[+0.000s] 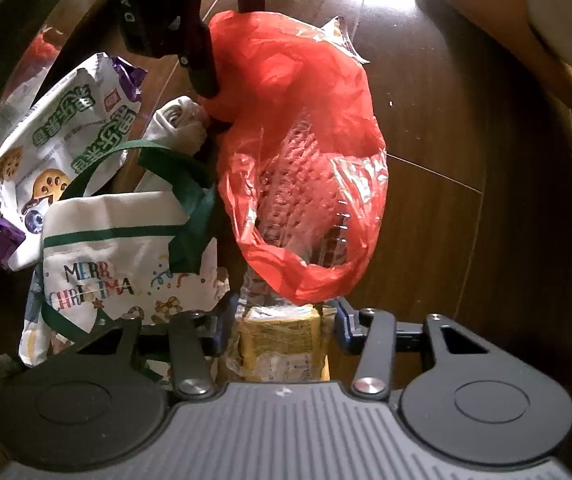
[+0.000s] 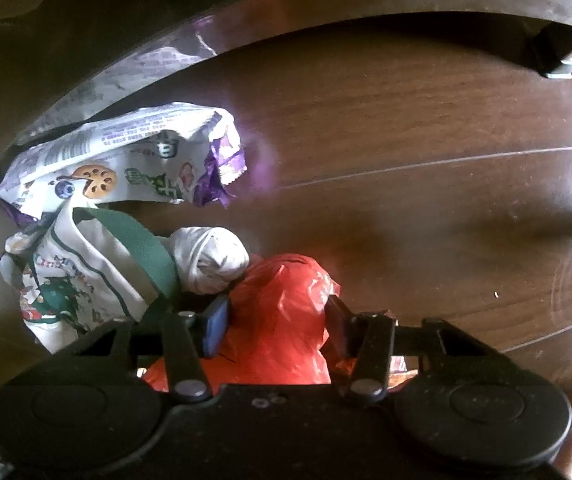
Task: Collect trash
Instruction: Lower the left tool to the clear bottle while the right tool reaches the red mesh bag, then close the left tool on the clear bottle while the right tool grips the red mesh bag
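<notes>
Red, thin and crinkly, the translucent plastic bag [image 1: 301, 152] lies on the dark wooden floor [image 1: 465, 184] and is the meeting point of both tools. The left gripper [image 1: 282, 328] points straight down; between its jaws sits a yellow wrapped packet [image 1: 278, 336] in clear film, with the open mouth of the red bag just ahead of the tips. The pads stand a little off the packet on each side — partly closed, nothing yet pinched. The right gripper [image 2: 274, 324] straddles the far, bunched end of the same bag [image 2: 282, 320]; its blue-faced pads appear to bear on the red film, so it reads as grasping the bag, though how firm the grip is cannot be told.

Beside the left jaw lie a white cloth tote [image 1: 126, 264] with green straps and a Christmas print, a knotted white cloth bundle [image 1: 184, 122] and, beyond them, a white-and-purple biscuit packet [image 1: 50, 160].

The step in hand is probably a two-point pickup of bag and packet. To do it well: gather several folds of film, not a single layer, which tears or slips; centre the packet before clamping; keep the green strap out of the jaws; raise both ends together so the mouth stays upward and nothing spills.
</notes>
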The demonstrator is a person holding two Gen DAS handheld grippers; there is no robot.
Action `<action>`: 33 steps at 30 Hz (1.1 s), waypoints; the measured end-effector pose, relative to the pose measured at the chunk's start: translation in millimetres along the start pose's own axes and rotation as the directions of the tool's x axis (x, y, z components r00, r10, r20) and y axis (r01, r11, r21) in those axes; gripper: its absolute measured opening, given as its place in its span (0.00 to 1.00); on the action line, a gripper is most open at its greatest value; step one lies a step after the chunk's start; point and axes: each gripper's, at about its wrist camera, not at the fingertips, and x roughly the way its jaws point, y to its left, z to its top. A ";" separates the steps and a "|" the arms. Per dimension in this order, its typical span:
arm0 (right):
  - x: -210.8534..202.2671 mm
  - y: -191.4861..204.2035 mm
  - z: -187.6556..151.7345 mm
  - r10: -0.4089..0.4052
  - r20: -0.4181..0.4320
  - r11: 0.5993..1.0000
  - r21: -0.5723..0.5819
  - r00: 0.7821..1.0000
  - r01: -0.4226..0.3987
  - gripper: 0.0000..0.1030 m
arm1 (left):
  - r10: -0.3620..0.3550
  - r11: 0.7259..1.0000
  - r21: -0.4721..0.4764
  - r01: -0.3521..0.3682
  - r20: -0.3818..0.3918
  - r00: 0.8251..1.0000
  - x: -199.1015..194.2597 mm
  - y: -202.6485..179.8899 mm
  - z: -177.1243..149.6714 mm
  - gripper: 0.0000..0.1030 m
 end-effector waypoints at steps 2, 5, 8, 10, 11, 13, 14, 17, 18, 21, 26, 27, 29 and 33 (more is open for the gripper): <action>-4.3 1.8 0.3 -0.012 0.005 1.000 -0.014 1.000 0.012 0.45 | 0.000 1.000 -0.006 0.000 0.002 1.000 -0.7 0.5 -0.7 0.45; -15.6 3.7 -0.6 -0.043 -0.004 0.999 -0.025 0.999 0.043 0.15 | 0.000 1.000 -0.004 0.000 0.012 1.000 -4.8 -0.1 -2.9 0.45; -33.4 3.5 -2.4 -0.070 0.000 0.996 -0.055 0.998 0.070 0.14 | -0.004 1.000 -0.011 0.004 0.026 1.000 -13.8 -0.2 -3.5 0.45; -47.3 2.3 -6.0 -0.091 0.009 0.991 -0.093 0.996 0.091 0.14 | -0.001 1.000 -0.004 0.001 0.032 0.999 -20.4 1.2 -4.5 0.45; -54.4 0.8 -8.2 -0.093 0.010 0.991 -0.098 0.996 0.094 0.13 | 0.001 1.000 -0.001 -0.001 0.035 0.999 -24.1 1.7 -4.7 0.45; -71.9 0.8 -13.0 -0.104 0.019 0.988 -0.116 0.994 0.105 0.13 | 0.013 1.000 0.004 -0.013 0.040 0.999 -32.6 2.8 -4.6 0.45; -81.6 2.3 -15.3 -0.112 0.024 0.985 -0.131 0.993 0.114 0.13 | 0.016 1.000 0.002 -0.016 0.042 0.999 -37.7 4.9 -4.8 0.45; -113.5 7.9 -24.3 -0.134 0.038 0.977 -0.163 0.990 0.138 0.13 | 0.025 0.999 -0.023 -0.024 0.058 0.998 -59.4 10.3 -3.0 0.45; -125.4 11.3 -27.5 -0.137 0.048 0.974 -0.173 0.989 0.144 0.13 | 0.032 0.999 -0.035 -0.030 0.061 0.998 -66.8 10.0 -1.6 0.45; -159.9 24.4 -36.5 -0.138 0.088 0.965 -0.213 0.986 0.154 0.13 | 0.058 0.995 -0.081 -0.051 0.083 0.995 -97.1 14.9 5.7 0.45; -230.3 31.9 -57.7 -0.110 0.199 0.963 -0.220 0.974 0.153 0.13 | 0.097 0.971 -0.230 -0.063 0.139 0.986 -165.4 24.1 23.5 0.45; -246.8 32.6 -62.9 -0.108 0.230 0.963 -0.219 0.967 0.159 0.13 | 0.108 0.963 -0.260 -0.066 0.153 0.982 -179.8 24.7 26.2 0.45; -277.8 33.1 -72.4 -0.090 0.290 0.965 -0.212 0.953 0.156 0.13 | 0.126 0.943 -0.328 -0.061 0.181 0.975 -210.4 27.3 32.2 0.45; -342.1 32.3 -94.5 -0.062 0.417 0.964 -0.210 0.907 0.162 0.13 | 0.184 0.901 -0.428 -0.072 0.227 0.956 -268.6 22.6 42.9 0.45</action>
